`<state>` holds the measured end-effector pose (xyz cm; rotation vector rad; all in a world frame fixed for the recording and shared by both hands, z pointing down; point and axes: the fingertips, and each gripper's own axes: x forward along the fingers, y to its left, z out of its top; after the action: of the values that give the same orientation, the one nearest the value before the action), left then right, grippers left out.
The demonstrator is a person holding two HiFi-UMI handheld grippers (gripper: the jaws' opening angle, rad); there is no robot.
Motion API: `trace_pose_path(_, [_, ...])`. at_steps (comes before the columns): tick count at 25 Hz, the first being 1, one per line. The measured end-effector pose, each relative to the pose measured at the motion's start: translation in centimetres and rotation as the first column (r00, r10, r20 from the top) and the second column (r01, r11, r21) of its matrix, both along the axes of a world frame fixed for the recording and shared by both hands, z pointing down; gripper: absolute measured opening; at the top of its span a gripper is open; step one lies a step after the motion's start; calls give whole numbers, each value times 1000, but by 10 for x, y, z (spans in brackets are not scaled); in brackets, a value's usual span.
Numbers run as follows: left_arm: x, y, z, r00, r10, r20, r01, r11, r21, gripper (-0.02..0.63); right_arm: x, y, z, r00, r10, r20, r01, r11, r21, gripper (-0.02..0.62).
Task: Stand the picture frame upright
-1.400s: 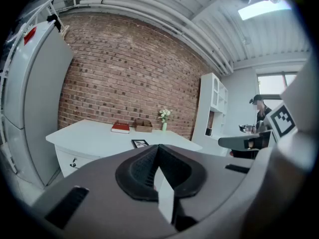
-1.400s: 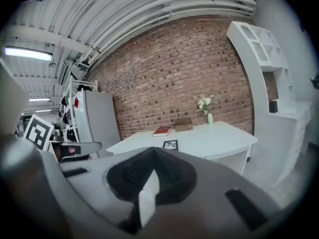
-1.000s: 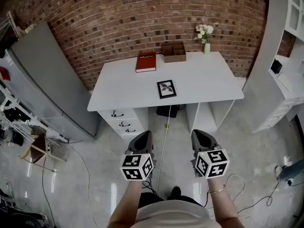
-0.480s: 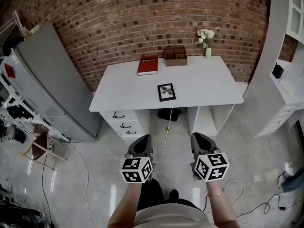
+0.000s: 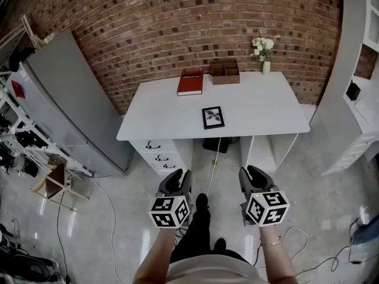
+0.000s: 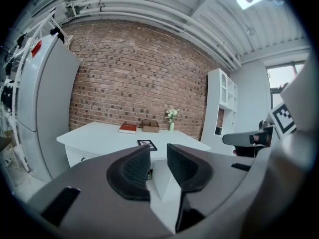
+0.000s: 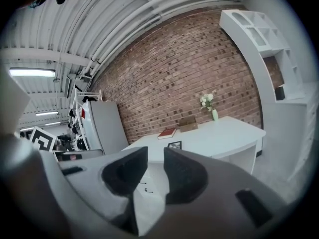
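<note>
With my left gripper (image 5: 177,178) and right gripper (image 5: 252,176) jaws just opened and empty, I'd pinch the flat-lying picture frame (image 5: 213,116), likely light, rigid and breakable, by an edge.

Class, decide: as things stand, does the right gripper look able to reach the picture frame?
Probably not yet: the right gripper, jaws just opened and empty, hangs well short of the desk; nothing blocks the picture frame.

Showing rough, matt red brick across the back wall (image 5: 177,22). Reflecting light off the glossy pale polished floor (image 5: 320,201). Looking smooth and matt on the white rectangular desk top (image 5: 260,108), and satin on the tall grey cabinet (image 5: 77,99). Appearing as bare brown wood in the small divided tray (image 5: 225,79), and faintly shiny on the black-rimmed flat picture frame (image 5: 212,117).
</note>
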<state>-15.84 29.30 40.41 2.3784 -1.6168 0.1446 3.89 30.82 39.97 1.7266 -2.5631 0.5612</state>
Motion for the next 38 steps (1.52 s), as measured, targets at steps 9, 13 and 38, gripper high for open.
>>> trace_pose_path(9, [8, -41, 6, 1000, 13, -7, -13, 1000, 7, 120, 1, -38, 9, 999, 12, -35, -13, 1000, -28, 109])
trace_pose_path(13, [13, -71, 15, 1000, 21, -12, -21, 1000, -14, 123, 1, -65, 17, 999, 2, -39, -4, 998, -58, 109])
trace_pose_path(38, [-8, -316, 31, 999, 11, -30, -13, 997, -70, 126, -16, -299, 29, 996, 24, -86, -33, 993, -110, 109])
